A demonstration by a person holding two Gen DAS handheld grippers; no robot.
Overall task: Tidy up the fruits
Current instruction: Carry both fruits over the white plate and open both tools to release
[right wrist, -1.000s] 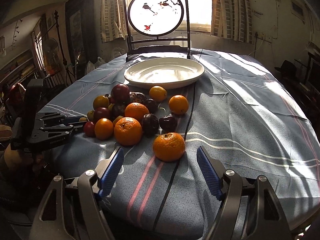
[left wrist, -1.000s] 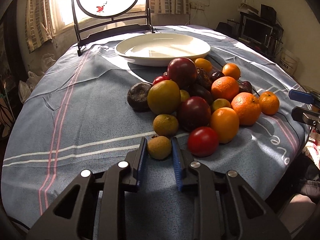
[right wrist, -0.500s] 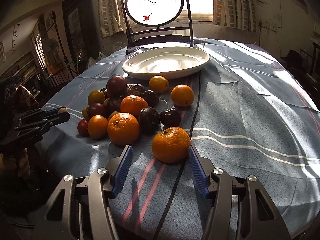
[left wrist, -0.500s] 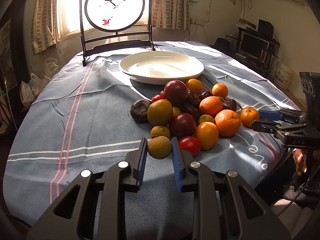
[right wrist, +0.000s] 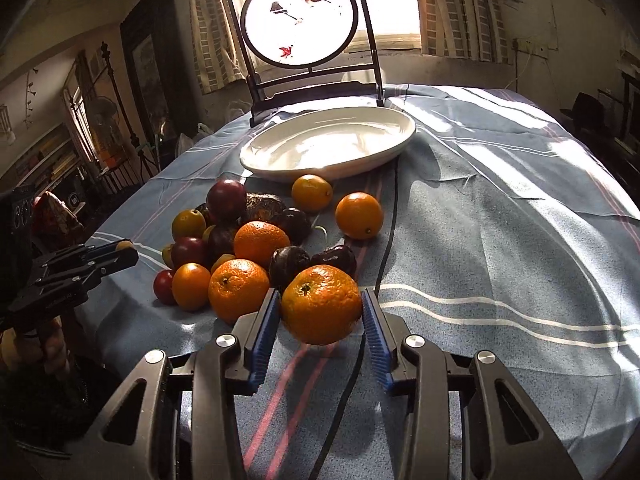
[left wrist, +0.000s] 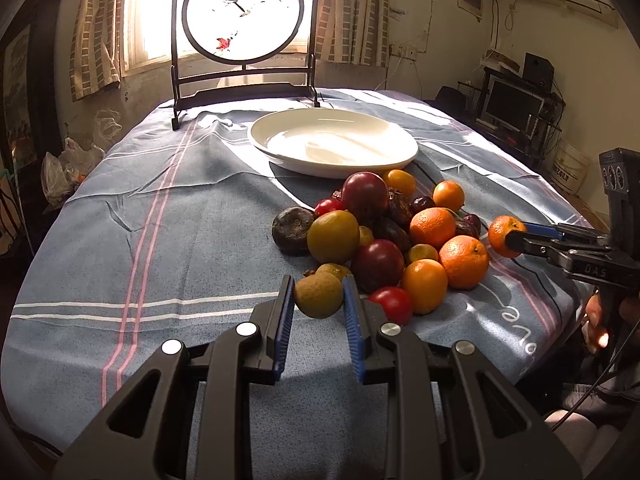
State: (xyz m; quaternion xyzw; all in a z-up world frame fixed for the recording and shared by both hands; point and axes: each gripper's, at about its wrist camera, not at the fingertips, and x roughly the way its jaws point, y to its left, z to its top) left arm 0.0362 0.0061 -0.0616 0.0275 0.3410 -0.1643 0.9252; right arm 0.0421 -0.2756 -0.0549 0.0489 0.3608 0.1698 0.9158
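Note:
My left gripper [left wrist: 319, 296] is shut on a small brown-green fruit [left wrist: 319, 295] and holds it above the cloth, in front of the fruit pile [left wrist: 384, 236]. My right gripper [right wrist: 320, 304] is shut on a tangerine [right wrist: 322, 304], lifted off the cloth beside the pile [right wrist: 240, 240]. The tangerine also shows in the left wrist view [left wrist: 503, 235], at the pile's right. An empty white plate [left wrist: 332, 147] lies behind the pile; it shows in the right wrist view too [right wrist: 328, 142]. The pile holds oranges, dark plums, red tomatoes and green citrus.
A round painted screen on a black stand [left wrist: 244, 12] stands at the table's far end behind the plate. The blue striped tablecloth [left wrist: 160, 220] covers the table. A monitor and shelves [left wrist: 512, 104] stand at the right wall.
My left gripper has lifted the brown-green fruit off the cloth and pulled back. My right gripper has closed on the tangerine and raised it.

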